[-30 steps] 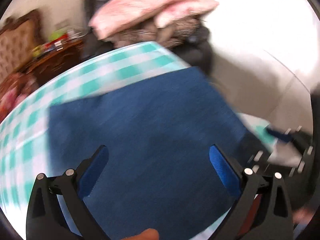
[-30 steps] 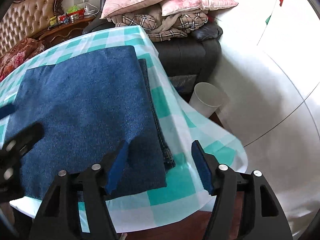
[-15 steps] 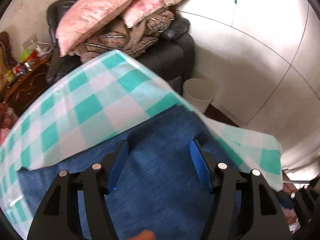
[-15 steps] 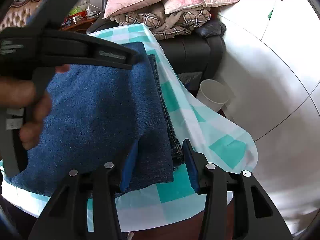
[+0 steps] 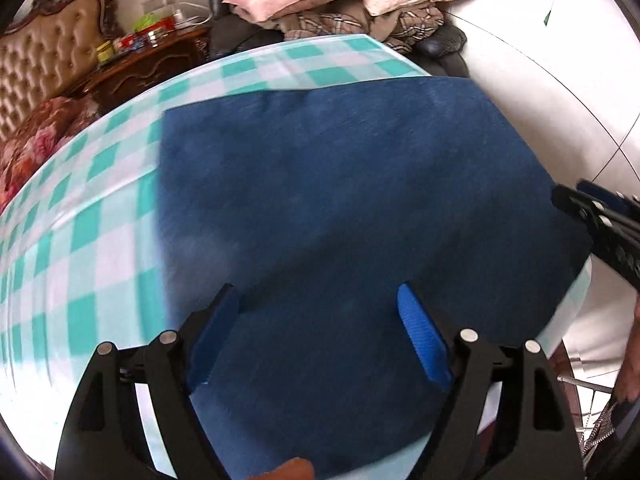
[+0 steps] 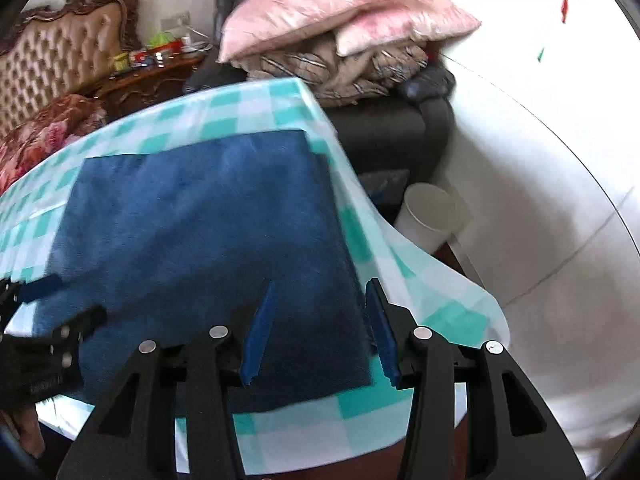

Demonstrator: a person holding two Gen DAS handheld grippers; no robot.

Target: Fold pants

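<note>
The dark blue pants point(image 5: 340, 208) lie folded into a flat rectangle on a table with a teal and white checked cloth point(image 5: 80, 240). They also show in the right wrist view point(image 6: 200, 220). My left gripper point(image 5: 320, 320) is open and empty above the near part of the pants. My right gripper point(image 6: 318, 312) is open and empty over the pants' near right corner. The right gripper shows at the right edge of the left wrist view point(image 5: 600, 220). The left gripper shows at the lower left of the right wrist view point(image 6: 44, 320).
A dark armchair point(image 6: 400, 136) piled with pink pillows point(image 6: 340, 12) and plaid blankets stands behind the table. A white bin point(image 6: 430, 216) sits on the floor at the table's right. A tufted sofa point(image 6: 52, 60) and a wooden side table point(image 6: 152, 76) are at the back left.
The left gripper has swung back from the far right corner to above the near part of the pants. The right gripper has opened a little wider and shifted slightly.
</note>
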